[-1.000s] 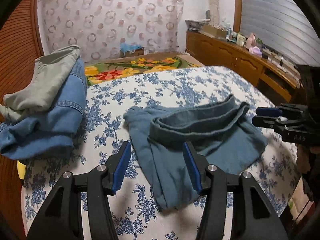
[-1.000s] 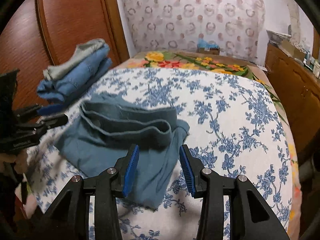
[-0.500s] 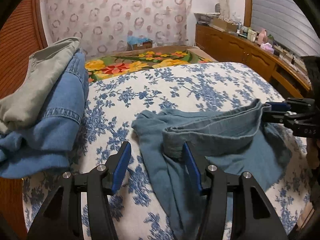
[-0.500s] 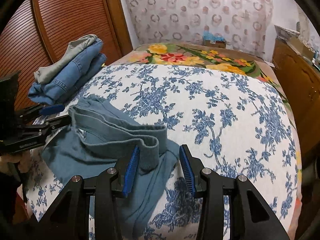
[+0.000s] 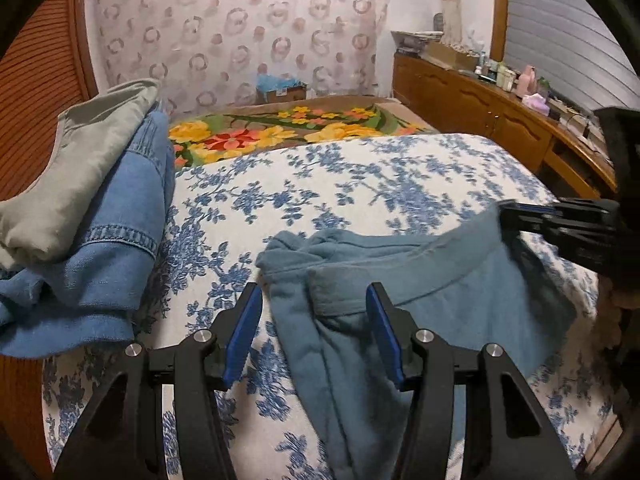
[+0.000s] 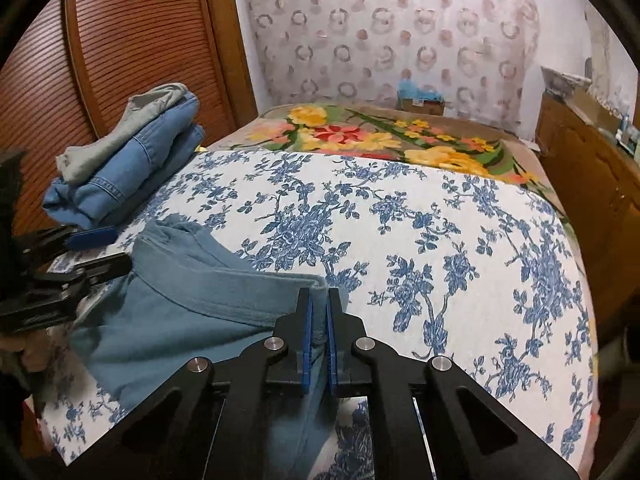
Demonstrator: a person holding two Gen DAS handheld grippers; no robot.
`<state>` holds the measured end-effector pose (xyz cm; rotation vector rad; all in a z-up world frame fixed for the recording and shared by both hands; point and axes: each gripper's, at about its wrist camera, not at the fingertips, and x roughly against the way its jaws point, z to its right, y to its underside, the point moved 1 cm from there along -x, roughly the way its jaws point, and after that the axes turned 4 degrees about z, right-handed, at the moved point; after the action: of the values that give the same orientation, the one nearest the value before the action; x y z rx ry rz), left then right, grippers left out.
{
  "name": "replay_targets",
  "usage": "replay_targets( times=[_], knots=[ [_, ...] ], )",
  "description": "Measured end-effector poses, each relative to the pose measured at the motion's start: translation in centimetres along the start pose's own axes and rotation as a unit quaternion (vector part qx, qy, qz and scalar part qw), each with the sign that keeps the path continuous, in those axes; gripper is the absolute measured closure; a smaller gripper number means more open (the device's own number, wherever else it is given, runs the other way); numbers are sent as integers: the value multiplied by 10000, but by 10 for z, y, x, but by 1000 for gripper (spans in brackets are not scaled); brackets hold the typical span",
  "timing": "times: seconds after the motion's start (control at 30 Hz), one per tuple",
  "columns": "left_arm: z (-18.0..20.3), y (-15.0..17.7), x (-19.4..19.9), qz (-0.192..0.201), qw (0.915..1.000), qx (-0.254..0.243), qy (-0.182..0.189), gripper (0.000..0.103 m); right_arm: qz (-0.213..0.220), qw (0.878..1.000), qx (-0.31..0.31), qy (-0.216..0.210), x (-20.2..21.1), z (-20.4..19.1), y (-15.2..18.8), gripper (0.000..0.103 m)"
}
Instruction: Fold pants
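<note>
Teal-blue pants (image 5: 432, 300) lie bunched on the blue-flowered bedspread (image 5: 360, 184). My left gripper (image 5: 314, 336) is open, its fingers on either side of the waistband's near corner. My right gripper (image 6: 319, 340) is shut on the other end of the waistband of the pants (image 6: 192, 304) and holds it slightly raised. In the left wrist view the right gripper (image 5: 516, 216) pinches the waistband at the right. In the right wrist view the left gripper (image 6: 100, 252) stands open at the left by the cloth.
A stack of folded blue jeans (image 5: 100, 248) with grey-green pants (image 5: 80, 160) on top sits at the bed's left edge. A flowered blanket (image 5: 280, 132) covers the bed's far end. A wooden dresser (image 5: 480, 112) stands on the right, a slatted wooden door (image 6: 132, 52) on the left.
My right gripper has closed on the waistband end and lifted it. My left gripper has moved forward so the waistband's other corner sits between its open fingers.
</note>
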<state>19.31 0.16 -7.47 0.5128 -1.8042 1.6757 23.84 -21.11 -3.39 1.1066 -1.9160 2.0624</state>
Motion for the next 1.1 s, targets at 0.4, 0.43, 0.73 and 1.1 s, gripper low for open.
replay_targets(
  times=[0.4,0.43,0.73,1.1],
  knots=[
    [13,22,35,83,9991,56,404,48,-39,9995,-276,-116,37,1,21,77],
    [13,26,38,81,9990,65,429,48,-27,9995,-283,-155,43,-1,27,75],
    [20,58,52,-40,9982,59,594,48,40,9992,-122,-378,93,-14,69,71],
    [14,70,42,-233,9983,102,532,48,-326,9991,-94,-237,74,-17,77,71]
  ],
)
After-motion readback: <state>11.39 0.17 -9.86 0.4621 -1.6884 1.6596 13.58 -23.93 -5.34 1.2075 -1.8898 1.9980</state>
